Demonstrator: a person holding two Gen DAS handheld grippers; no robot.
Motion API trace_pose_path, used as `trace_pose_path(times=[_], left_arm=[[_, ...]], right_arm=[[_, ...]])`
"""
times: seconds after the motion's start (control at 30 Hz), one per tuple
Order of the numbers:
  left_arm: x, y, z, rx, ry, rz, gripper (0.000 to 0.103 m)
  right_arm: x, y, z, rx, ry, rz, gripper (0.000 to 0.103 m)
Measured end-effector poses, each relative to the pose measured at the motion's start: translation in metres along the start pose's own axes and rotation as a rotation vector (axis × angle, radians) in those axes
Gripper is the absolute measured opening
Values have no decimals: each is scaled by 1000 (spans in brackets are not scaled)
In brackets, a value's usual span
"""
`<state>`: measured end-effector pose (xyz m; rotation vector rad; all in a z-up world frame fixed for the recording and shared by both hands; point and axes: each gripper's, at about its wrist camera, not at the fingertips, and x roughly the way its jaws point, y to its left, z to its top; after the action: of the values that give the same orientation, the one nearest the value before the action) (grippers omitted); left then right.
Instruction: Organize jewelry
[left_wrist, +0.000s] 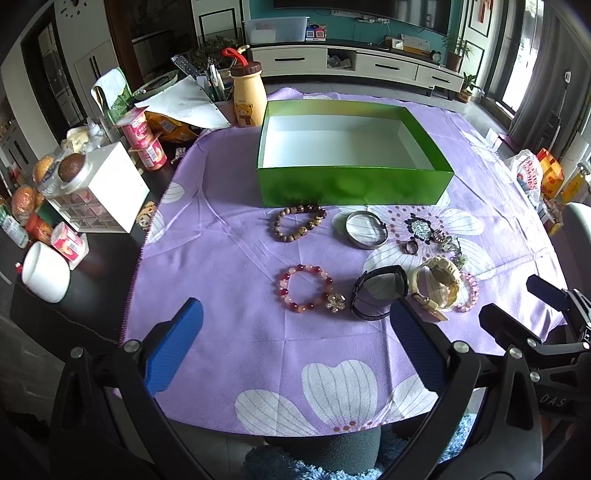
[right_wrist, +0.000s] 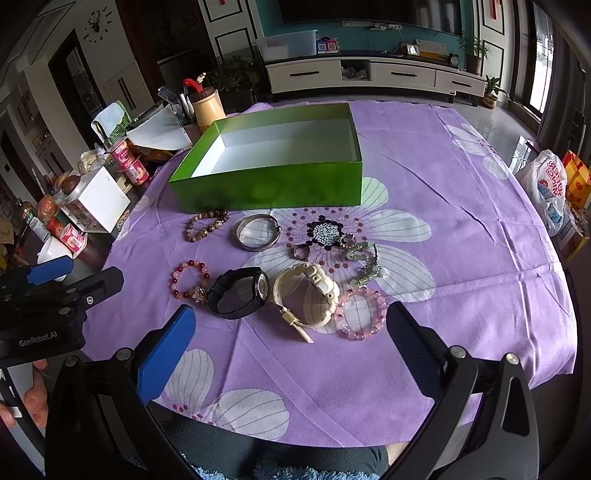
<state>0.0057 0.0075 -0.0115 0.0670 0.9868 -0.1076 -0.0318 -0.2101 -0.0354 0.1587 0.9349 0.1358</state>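
Observation:
An empty green box (left_wrist: 351, 186) (right_wrist: 273, 186) stands on the purple flowered cloth (left_wrist: 229, 258) (right_wrist: 461, 258). In front of it lie a brown bead bracelet (left_wrist: 300, 222) (right_wrist: 205, 225), a silver bangle (left_wrist: 365, 229) (right_wrist: 257, 232), a red-pink bead bracelet (left_wrist: 308, 292) (right_wrist: 190, 282), a black watch (left_wrist: 378, 291) (right_wrist: 238, 291), a cream watch (left_wrist: 437, 286) (right_wrist: 306, 295), a pink bead bracelet (left_wrist: 469, 291) (right_wrist: 360, 314), a ring (left_wrist: 410, 246) (right_wrist: 301, 252) and small pieces (right_wrist: 364, 264). My left gripper (left_wrist: 295, 332) and right gripper (right_wrist: 291, 339) are open, empty, near the cloth's front.
Clutter sits on the dark table left of the cloth: a white drawer unit (left_wrist: 99, 188), yogurt cups (left_wrist: 142, 136), a bear bottle (left_wrist: 248, 94), a white mug (left_wrist: 46, 273). Plastic bags (right_wrist: 550, 188) lie at the right edge.

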Motion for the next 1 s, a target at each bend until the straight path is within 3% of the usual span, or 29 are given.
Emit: trace_pose_path(times=[0.23, 0.37, 0.47, 0.63, 0.8, 1.0], left_arm=[[22, 35, 1, -167, -9, -192, 101], [40, 63, 1, -286, 6, -266, 101], [53, 77, 1, -337, 12, -250, 101], [72, 84, 1, -334, 16, -181, 101], [91, 79, 2, -291, 22, -142, 93], [110, 72, 8, -248, 22, -154, 82]], right_arm=[[1, -36, 4, 128, -21, 149, 102], [7, -58, 4, 210, -23, 180, 102], [13, -71, 4, 241, -24, 185, 102], [26, -87, 4, 257, -26, 151, 101], [44, -94, 3, 219, -19, 83, 85], [66, -96, 11, 137, -12, 28, 64]])
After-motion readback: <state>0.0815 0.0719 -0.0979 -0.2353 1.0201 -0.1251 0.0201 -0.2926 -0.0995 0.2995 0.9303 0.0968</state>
